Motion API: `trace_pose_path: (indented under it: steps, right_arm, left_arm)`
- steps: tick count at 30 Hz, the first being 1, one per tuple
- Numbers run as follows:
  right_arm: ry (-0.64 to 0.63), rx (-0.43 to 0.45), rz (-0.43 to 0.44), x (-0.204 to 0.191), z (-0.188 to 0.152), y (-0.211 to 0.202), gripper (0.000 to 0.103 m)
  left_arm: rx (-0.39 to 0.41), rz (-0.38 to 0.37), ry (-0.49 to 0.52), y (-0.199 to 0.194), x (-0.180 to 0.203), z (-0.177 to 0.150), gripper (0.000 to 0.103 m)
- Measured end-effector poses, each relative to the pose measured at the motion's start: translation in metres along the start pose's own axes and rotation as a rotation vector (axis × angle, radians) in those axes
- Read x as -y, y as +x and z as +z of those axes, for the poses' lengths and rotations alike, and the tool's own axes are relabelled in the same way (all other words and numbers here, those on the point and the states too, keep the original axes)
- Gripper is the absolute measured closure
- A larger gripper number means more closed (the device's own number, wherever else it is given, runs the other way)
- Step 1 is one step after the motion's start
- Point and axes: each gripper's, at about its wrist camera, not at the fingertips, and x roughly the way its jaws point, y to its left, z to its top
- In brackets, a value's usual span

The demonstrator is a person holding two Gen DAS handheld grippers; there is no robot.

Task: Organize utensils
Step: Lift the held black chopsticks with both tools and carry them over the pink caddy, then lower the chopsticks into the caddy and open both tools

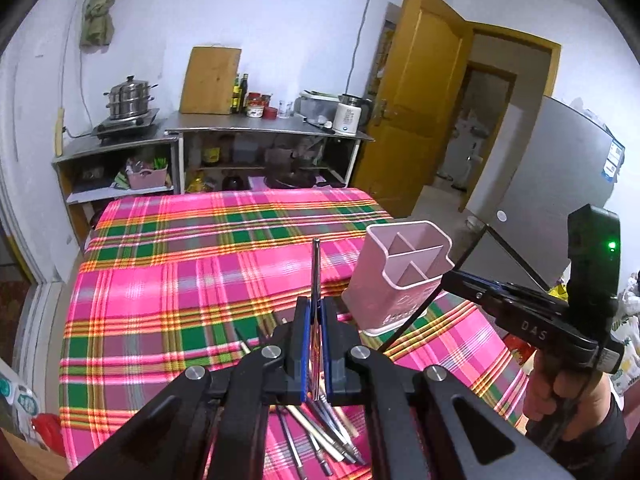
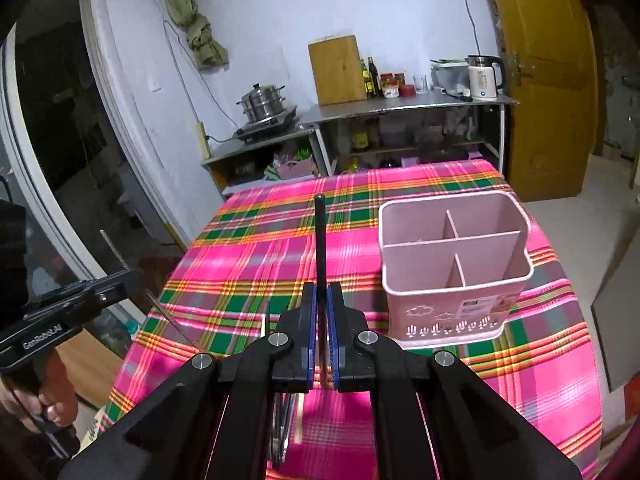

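A pink caddy (image 2: 454, 280) stands upright on our plaid tablecloth (image 2: 248, 240), its three compartments holding nothing we can see. Our left gripper (image 1: 316, 322) is clamped on a flat metal utensil (image 1: 315, 268), long axis pointing away toward the shelves. Our right gripper (image 2: 321, 304) is clamped on a black chopstick (image 2: 320, 236), likewise pointing forward, left of the caddy. More utensils (image 1: 320, 432) lie heaped on the cloth below. We read "DAS" and "GenRobot.AI" on the gripper bodies.
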Motion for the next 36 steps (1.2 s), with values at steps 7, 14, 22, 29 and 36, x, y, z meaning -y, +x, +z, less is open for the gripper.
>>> trace_pose_path:
  steps: [7, 14, 22, 29, 36]
  right_arm:
    - [0.007, 0.054, -0.016, 0.012, 0.020, -0.025, 0.098]
    - [0.029, 0.136, -0.059, 0.033, 0.051, -0.058, 0.098]
    - [0.041, 0.233, -0.095, 0.051, 0.088, -0.080, 0.098]
    - [0.076, 0.219, -0.105, 0.071, 0.093, -0.055, 0.098]
    - [0.116, 0.125, -0.110, 0.092, 0.073, -0.008, 0.097]
  left_arm:
    - [0.006, -0.063, 0.030, 0.013, 0.028, 0.028, 0.098]
    - [0.006, -0.141, 0.032, 0.038, 0.056, 0.061, 0.098]
    - [0.033, -0.176, 0.006, 0.070, 0.070, 0.098, 0.098]
    - [0.007, -0.180, -0.020, 0.111, 0.074, 0.103, 0.098]
    - [-0.058, -0.160, -0.017, 0.152, 0.072, 0.084, 0.098]
